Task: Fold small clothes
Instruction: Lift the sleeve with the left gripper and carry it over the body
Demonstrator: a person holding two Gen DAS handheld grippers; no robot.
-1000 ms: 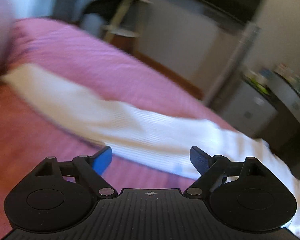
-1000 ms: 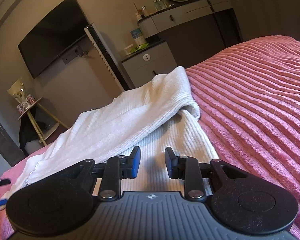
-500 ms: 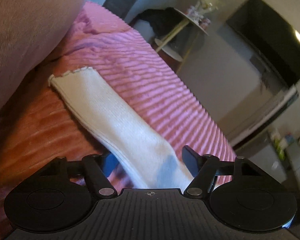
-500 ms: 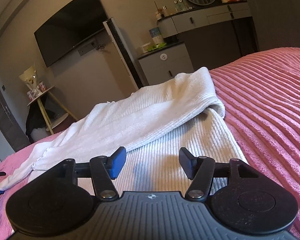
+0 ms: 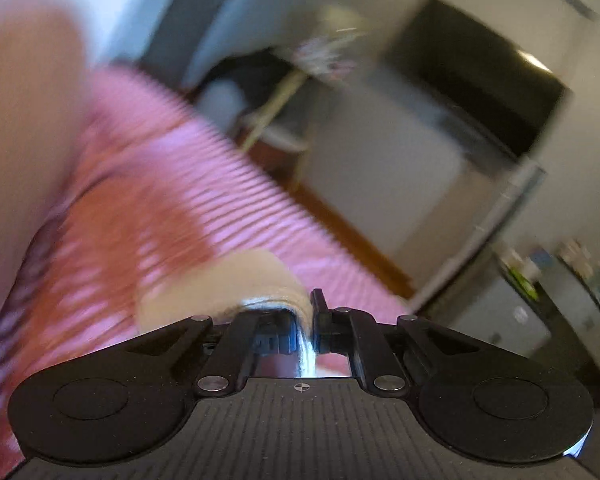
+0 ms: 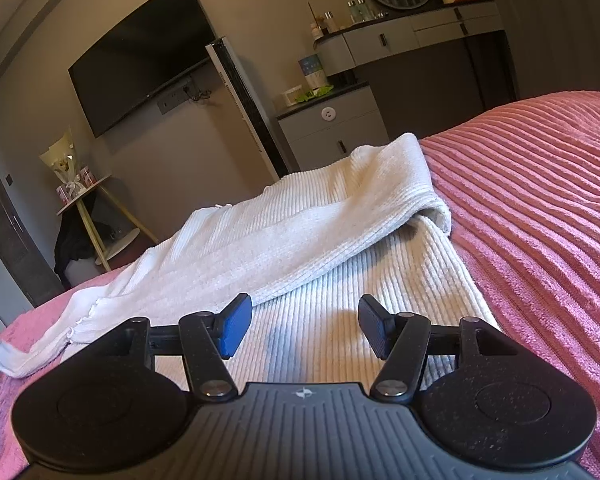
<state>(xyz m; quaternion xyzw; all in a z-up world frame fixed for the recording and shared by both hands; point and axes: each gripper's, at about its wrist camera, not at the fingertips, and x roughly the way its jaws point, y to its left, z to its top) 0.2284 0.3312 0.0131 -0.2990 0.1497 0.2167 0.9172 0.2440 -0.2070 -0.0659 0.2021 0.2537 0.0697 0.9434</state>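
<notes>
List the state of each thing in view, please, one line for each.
Left tool: shut on the garment end.
Right tool: open, above the garment.
Garment: white, partly folded, lying on the blanket.
Blanket: pink, spread flat.
TV: off.

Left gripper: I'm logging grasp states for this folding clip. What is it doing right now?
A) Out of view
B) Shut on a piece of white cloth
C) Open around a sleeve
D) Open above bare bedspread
B: the left gripper has its fingers closed together, pinching a fold of the white cloth over the pink bedspread.
</notes>
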